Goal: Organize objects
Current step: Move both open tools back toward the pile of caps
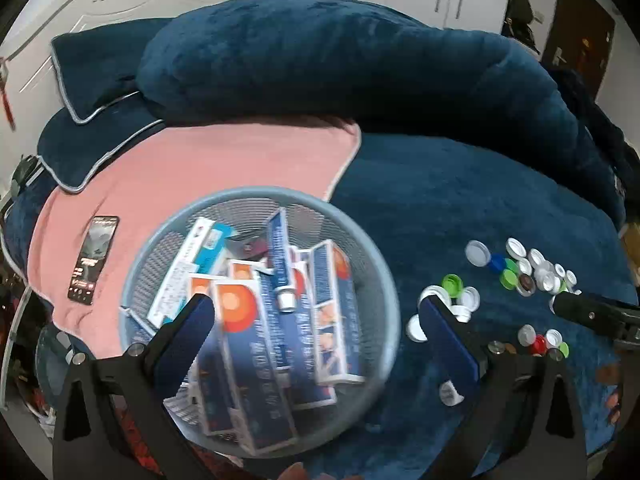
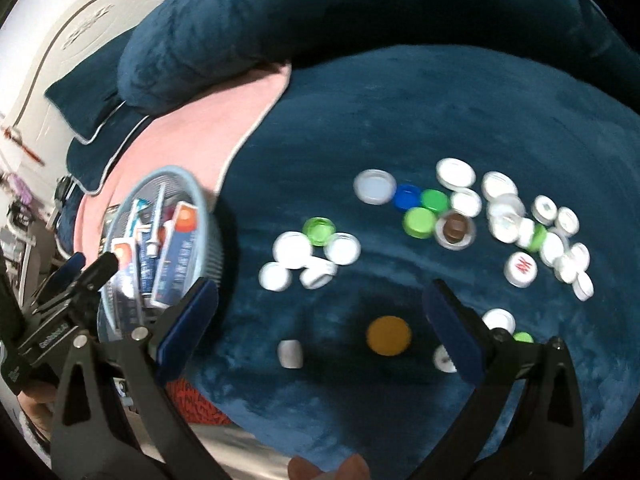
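- One mesh basket (image 1: 376, 264) of light, stiff cartons (image 1: 248, 344) rests on the blue bedding (image 1: 460, 184); take its rim.
- Scattered bottle caps (image 2: 460, 204), small and slippery, suit edge pinches.
- Both left gripper (image 1: 316, 316) and right gripper (image 2: 320, 308) gape, holding nothing.

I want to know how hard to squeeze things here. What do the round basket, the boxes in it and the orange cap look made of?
The basket looks like grey-blue metal mesh: fine grid walls under a smooth rim. The boxes look like glossy printed cardboard, with sharp folded edges. The orange cap is probably matte plastic, though blur leaves that open.
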A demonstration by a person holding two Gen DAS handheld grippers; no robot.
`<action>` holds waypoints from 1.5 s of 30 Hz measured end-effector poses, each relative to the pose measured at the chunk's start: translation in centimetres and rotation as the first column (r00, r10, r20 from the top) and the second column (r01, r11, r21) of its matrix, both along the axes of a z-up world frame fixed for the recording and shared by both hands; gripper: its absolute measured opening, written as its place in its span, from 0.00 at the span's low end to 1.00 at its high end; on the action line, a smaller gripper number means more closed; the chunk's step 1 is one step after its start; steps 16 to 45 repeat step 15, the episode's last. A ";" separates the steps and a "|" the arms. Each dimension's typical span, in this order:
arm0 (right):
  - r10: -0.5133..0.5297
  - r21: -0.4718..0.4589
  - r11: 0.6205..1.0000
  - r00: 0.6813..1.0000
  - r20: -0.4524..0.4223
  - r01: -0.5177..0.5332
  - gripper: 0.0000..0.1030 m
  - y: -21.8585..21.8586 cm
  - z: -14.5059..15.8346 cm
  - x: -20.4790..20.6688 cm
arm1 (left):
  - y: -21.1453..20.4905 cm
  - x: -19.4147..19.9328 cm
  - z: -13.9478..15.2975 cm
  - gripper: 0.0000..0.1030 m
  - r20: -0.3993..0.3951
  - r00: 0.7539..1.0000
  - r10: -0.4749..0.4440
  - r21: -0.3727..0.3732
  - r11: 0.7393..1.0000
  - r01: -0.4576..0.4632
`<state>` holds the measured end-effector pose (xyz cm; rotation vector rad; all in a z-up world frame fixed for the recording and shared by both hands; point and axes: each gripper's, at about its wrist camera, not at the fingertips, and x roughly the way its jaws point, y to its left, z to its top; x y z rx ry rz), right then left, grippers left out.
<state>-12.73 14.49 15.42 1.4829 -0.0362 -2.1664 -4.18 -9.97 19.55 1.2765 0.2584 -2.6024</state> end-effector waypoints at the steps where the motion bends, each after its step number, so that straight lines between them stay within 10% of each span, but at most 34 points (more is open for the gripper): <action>1: -0.013 0.002 1.000 1.000 0.004 0.013 1.00 0.7 -0.2 -0.1 | 0.5 -0.2 0.0 0.99 0.004 1.000 -0.009 -0.002 1.000 0.009; 12: -0.149 0.017 0.989 0.987 0.060 0.149 1.00 8.1 -2.2 -0.9 | 5.8 -0.8 -0.7 0.99 -0.018 0.995 -0.103 0.212 0.972 0.104; 45: -0.211 -0.005 0.977 0.975 0.063 0.212 1.00 10.8 -2.3 -0.9 | 8.5 -1.3 -1.5 0.99 0.010 0.987 -0.161 0.178 0.971 0.157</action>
